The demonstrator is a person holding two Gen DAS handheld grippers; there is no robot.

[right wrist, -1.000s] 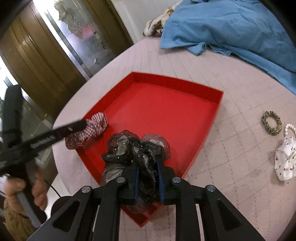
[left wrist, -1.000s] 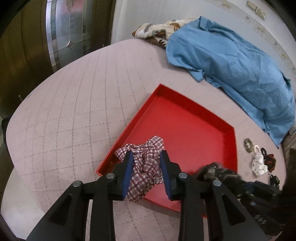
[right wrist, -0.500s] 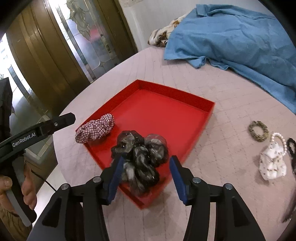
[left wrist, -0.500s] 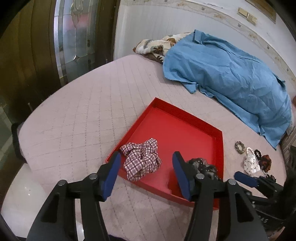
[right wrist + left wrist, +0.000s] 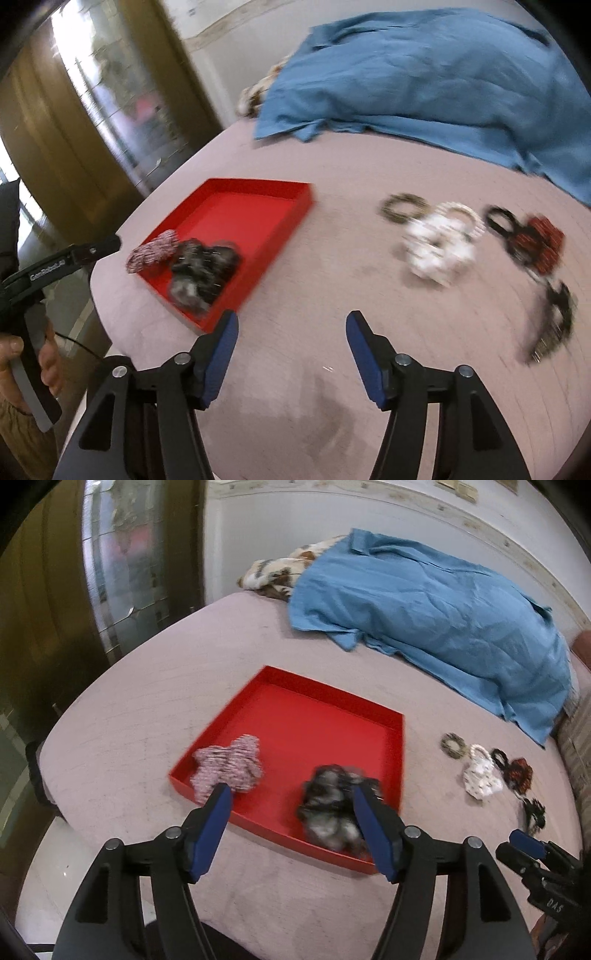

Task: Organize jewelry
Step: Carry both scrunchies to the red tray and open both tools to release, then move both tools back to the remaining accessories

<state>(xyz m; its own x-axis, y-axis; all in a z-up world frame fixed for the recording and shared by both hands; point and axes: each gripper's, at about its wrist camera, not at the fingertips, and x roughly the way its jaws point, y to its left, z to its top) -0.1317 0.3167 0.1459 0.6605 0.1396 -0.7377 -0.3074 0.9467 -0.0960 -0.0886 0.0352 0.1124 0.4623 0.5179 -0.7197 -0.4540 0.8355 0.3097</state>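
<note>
Done so far: two hair ties lie in the red tray point(image 5: 255, 184), both in its near end: a plaid scrunchie point(image 5: 229, 766) at the near-left corner and a black mesh scrunchie point(image 5: 332, 808) just right of it, against the near rim.
Left gripper point(image 5: 291, 830): its jaws are opening, spread wide, with nothing between them; it hangs over the tray's near rim.
Right gripper point(image 5: 290, 354): its jaws are opening too, empty, above bare quilt to the right of the tray.
Left to do: a loose cluster well to the right of the tray, in order: a leopard-print hair tie point(image 5: 404, 208), a white dotted scrunchie point(image 5: 436, 254) touching a pearl ring point(image 5: 461, 218), a thin black hair tie point(image 5: 500, 219), a red-and-black scrunchie point(image 5: 539, 240), and a black piece point(image 5: 557, 317) nearest the camera. Blur hides finer detail.
Progress, as a judgement: roughly a quarter in; most pieces are not yet moved.
Room in the tray: the far half and right side are bare red floor.
Edges: the tray sits near the left edge of the pink bed point(image 5: 332, 387), its near-left corner closest to the drop.
Open room: a broad bare strip of quilt runs between the tray and the cluster.
Behind the tray: a blue sheet point(image 5: 424, 609) lies well back, clear of the working area.
</note>
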